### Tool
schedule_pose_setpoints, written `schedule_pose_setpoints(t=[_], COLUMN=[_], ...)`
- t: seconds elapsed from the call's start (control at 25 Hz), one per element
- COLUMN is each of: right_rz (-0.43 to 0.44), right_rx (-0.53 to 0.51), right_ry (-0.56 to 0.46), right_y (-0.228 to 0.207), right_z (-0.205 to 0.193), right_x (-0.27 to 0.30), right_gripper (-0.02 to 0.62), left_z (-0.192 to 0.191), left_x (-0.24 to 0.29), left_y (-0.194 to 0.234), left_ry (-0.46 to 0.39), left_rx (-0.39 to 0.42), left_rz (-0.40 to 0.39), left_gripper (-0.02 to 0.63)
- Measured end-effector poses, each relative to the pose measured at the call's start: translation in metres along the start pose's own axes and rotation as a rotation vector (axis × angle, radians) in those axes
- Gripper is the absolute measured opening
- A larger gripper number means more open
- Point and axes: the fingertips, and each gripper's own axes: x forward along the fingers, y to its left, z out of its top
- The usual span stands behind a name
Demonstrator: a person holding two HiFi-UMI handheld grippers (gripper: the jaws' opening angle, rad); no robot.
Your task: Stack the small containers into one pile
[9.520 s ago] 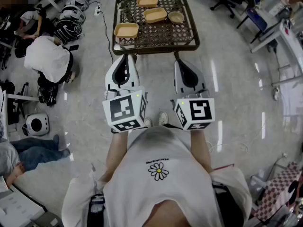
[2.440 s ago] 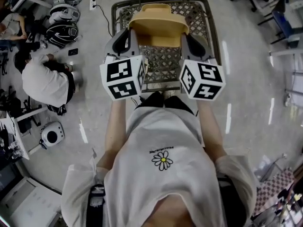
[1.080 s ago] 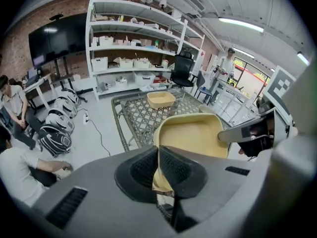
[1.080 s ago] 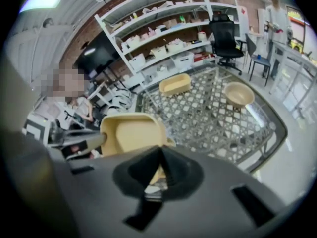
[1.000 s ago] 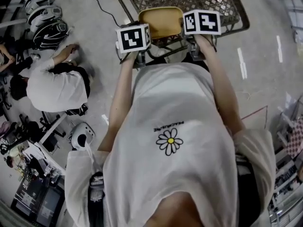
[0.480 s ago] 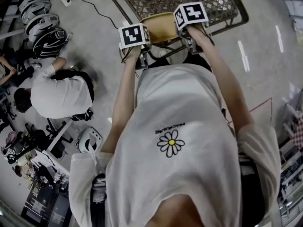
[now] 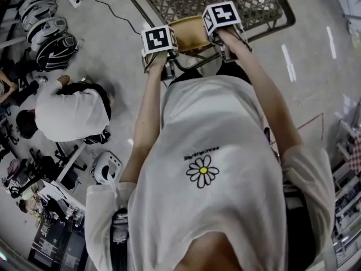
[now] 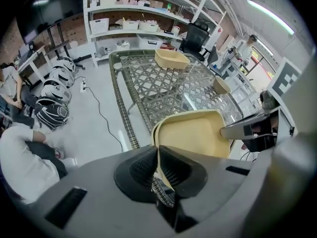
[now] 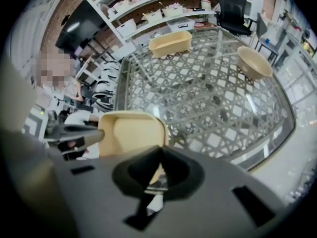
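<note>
The left gripper has its jaws pressed together on the near-left rim of the tan container, which fills the lower centre of that view. The right gripper pinches the opposite rim of the same container, seen at lower left there. In the head view the container sits at upper centre between the two marker cubes, over the near edge of the lattice table; whether its base rests on the table cannot be told. The rim on the left gripper's side looks doubled, so this may be two shells nested, though that is a guess. A far container stands at upper middle of the left gripper view and a round bowl right of centre, both on the table and well apart from the held one. The piece looks like thin moulded plastic: light, fairly stiff at the lip, probably springy in the walls, and smooth enough to slip from a one-sided pinch. The lip is the place to take it, at two opposite sides as now and kept level so it cannot twist out. A hard squeeze might bow the wall.
</note>
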Motion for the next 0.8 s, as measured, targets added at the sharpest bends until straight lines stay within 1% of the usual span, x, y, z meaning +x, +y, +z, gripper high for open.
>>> schedule_pose_setpoints(t=[0.24, 0.36, 0.6, 0.68, 0.76, 0.8], right_rz=[0.005, 0.007, 0.020, 0.031, 0.040, 0.041], right_rx=[0.010, -0.007, -0.027, -0.043, -0.048, -0.050], right_ry=[-0.001, -0.019, -0.068, -0.081, -0.098, -0.112], right_y=[-0.002, -0.001, -0.003, -0.002, -0.002, -0.002], right_z=[-0.003, -0.002, -0.005, -0.005, -0.003, -0.001], right_x=[0.006, 0.006, 0.000, -0.004, -0.009, -0.013], right_gripper=[0.038, 0.038, 0.038, 0.059, 0.112, 0.126], left_z=[0.001, 0.001, 0.001, 0.000, 0.002, 0.004], left_x=[0.004, 0.005, 0.002, -0.001, -0.006, -0.010], left_y=[0.001, 0.002, -0.005, -0.006, -0.007, -0.007], left_ry=[0.002, -0.003, -0.026, -0.033, -0.044, -0.057], left_rx=[0.012, 0.026, 0.080, 0.083, 0.065, 0.049], left_rz=[0.004, 0.009, 0.019, 0.027, 0.021, 0.015], left_gripper=[0.035, 0.037, 0.049, 0.057, 0.090, 0.100])
